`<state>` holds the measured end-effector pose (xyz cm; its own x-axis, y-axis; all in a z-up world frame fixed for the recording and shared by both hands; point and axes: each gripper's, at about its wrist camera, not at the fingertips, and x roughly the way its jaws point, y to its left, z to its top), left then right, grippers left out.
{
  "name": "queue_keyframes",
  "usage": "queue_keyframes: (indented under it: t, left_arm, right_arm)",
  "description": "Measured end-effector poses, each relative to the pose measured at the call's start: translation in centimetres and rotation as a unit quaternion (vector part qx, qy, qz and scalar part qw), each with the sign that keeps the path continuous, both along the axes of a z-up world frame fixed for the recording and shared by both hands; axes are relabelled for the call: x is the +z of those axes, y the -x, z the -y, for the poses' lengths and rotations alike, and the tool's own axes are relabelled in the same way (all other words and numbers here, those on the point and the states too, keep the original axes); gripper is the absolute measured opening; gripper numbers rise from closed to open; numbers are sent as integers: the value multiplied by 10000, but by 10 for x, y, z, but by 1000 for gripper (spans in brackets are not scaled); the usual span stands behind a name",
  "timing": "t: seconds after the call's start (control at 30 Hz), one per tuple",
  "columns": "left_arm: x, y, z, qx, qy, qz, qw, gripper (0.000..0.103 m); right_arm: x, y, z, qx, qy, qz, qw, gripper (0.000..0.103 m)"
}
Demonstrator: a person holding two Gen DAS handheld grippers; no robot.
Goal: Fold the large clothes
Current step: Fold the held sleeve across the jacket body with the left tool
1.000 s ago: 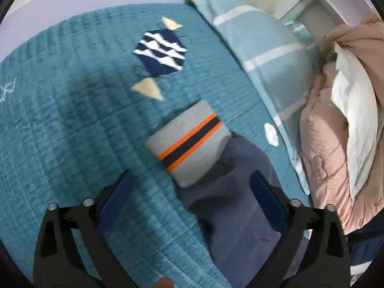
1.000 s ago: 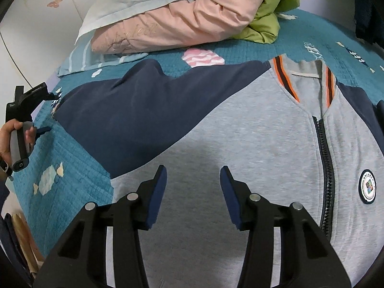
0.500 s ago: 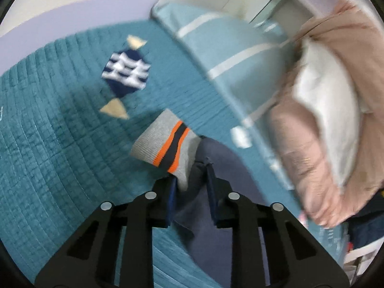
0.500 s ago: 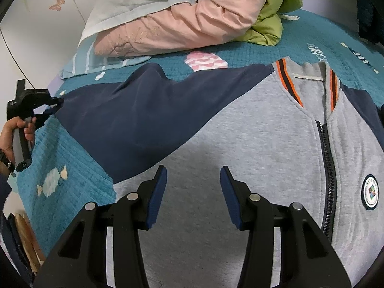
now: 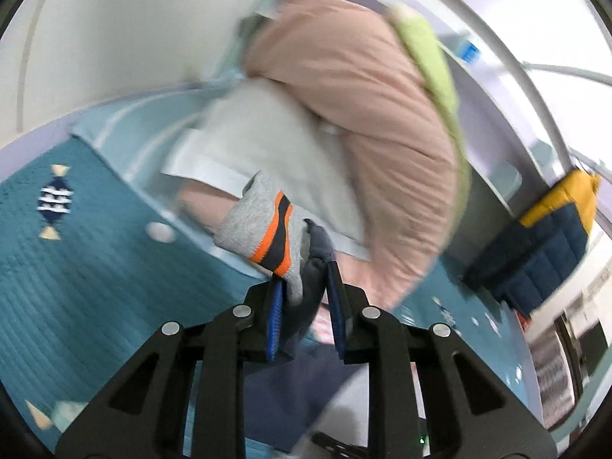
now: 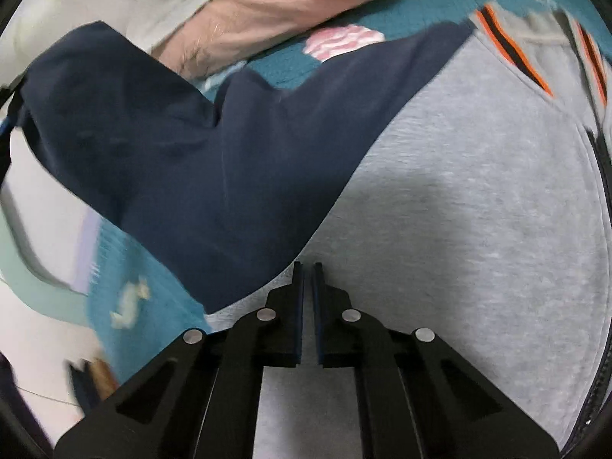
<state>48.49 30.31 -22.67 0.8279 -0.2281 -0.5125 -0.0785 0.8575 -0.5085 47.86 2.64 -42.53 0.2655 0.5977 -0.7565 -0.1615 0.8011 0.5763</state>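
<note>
1. Left wrist view: my left gripper [image 5: 304,306] is pinching the sleeve cuff [image 5: 267,231], grey knit with orange and dark bands. A second ago my jaws stood wide over it as it lay flat on the teal bedspread [image 5: 76,287]; now the cuff is lifted clear of the quilt, with the pink bedding pile [image 5: 382,114] behind it. The navy sleeve hangs down from my jaws, so I judge the sleeve fold is under way.

2. Right wrist view: my right gripper [image 6: 306,306] has just been closing; its jaws are nearly pressed together over the grey jacket [image 6: 478,210], near the armpit seam. Whether cloth is caught between them I cannot tell. The navy sleeve [image 6: 191,160] runs up-left from there, raised at its far end. The jacket lies front-up, collar at upper right, its long axis along the zip.
</note>
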Motion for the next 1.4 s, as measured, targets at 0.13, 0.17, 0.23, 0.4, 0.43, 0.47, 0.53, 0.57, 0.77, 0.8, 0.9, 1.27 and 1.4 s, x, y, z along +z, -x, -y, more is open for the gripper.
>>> queue_keyframes:
  t: [0.13,0.17,0.23,0.4,0.43,0.47,0.53,0.57,0.77,0.8,0.9,1.27,1.4]
  left_arm:
    - [7,-7,73,-317,-23,141,9994,15]
    - [6,-10,96,-478,19,144,9988,15]
    - [3,-14,135,-638,39,136,9979,14]
    - [-30,-22,217,-922,-82,-233,9954,12]
    - [-40,-24,220,-956,-110,-379,9946,13]
    - [-51,-28,221,-970,-346,-575,9930,13]
    - [-71,-35,219,-1003,-833,-876,9876,14]
    - [-83,-39,216,-997,-1045,-1070,9837,20]
    - [-148,-56,224,-1448,-2162,-1806,9485,57]
    - [-159,-60,229,-1508,-2336,-1873,9421,57]
    - [-185,-61,227,-1550,-2456,-2013,9355,57]
    - [-209,-84,254,-1205,-3490,-2195,9030,57]
    - [-180,-87,234,-1232,-2543,-2156,9347,7]
  right_arm:
    - [25,16,51,-184,38,219,9996,6]
    - [30,19,64,-239,89,267,9993,7]
    - [42,29,106,-447,249,393,9979,7]
    - [54,50,202,-898,717,442,9924,9]
    - [54,56,217,-957,737,382,9919,9]
    - [53,60,229,-993,753,368,9915,9]
    - [52,71,247,-1011,746,358,9914,9]
    - [50,74,254,-1006,733,353,9916,9]
    - [32,75,258,-929,656,188,9933,9]
    - [34,73,255,-892,664,237,9935,9]
    - [33,71,252,-836,660,272,9939,10]
    - [27,66,260,-916,636,179,9936,10]
    - [36,66,273,-1062,607,285,9921,11]
